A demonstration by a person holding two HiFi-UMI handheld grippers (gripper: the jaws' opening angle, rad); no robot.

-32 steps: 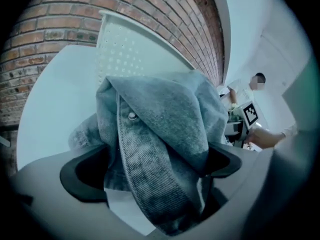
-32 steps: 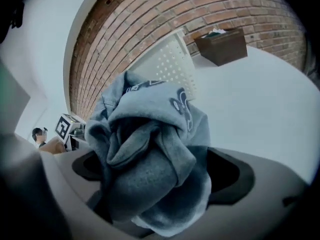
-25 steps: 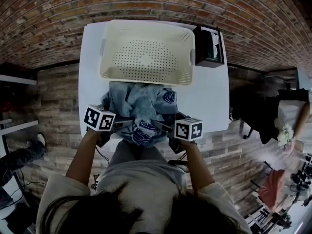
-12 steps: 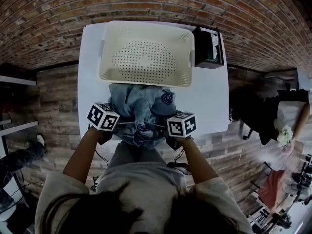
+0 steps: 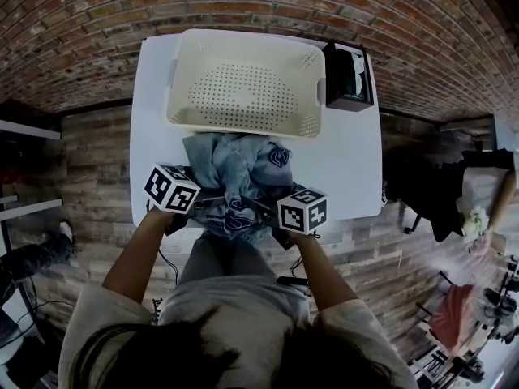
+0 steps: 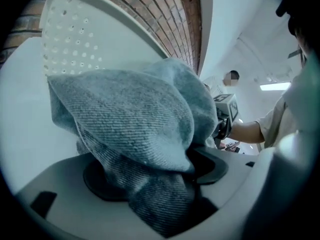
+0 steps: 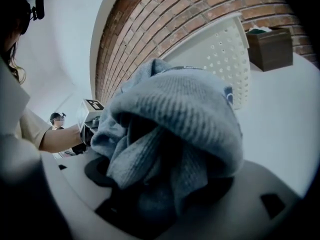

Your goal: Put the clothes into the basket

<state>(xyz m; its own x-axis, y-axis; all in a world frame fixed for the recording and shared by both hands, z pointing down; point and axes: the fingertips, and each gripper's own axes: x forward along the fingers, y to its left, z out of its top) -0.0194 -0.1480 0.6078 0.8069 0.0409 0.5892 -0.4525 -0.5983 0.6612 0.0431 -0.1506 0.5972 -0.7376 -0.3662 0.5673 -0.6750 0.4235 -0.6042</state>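
Note:
A crumpled blue-grey pile of clothes (image 5: 237, 168) lies on the white table (image 5: 349, 168), just in front of the cream perforated basket (image 5: 243, 79). My left gripper (image 5: 204, 201) bites into the pile's near left side and my right gripper (image 5: 263, 213) into its near right side. In the left gripper view the denim-like cloth (image 6: 140, 129) fills the gap of the left gripper (image 6: 155, 171), whose jaws are closing on it. In the right gripper view the ribbed knit cloth (image 7: 175, 119) is bunched inside the right gripper (image 7: 160, 179), also closing. The basket holds nothing.
A dark brown box (image 5: 347, 75) stands against the basket's right side. The table's near edge runs just under both grippers. A brick wall rises behind the table. The basket wall (image 7: 220, 54) stands close behind the pile.
Both grippers have moved inward toward each other and pushed into the pile. The cloth is squeezed narrower and bunched up between them.

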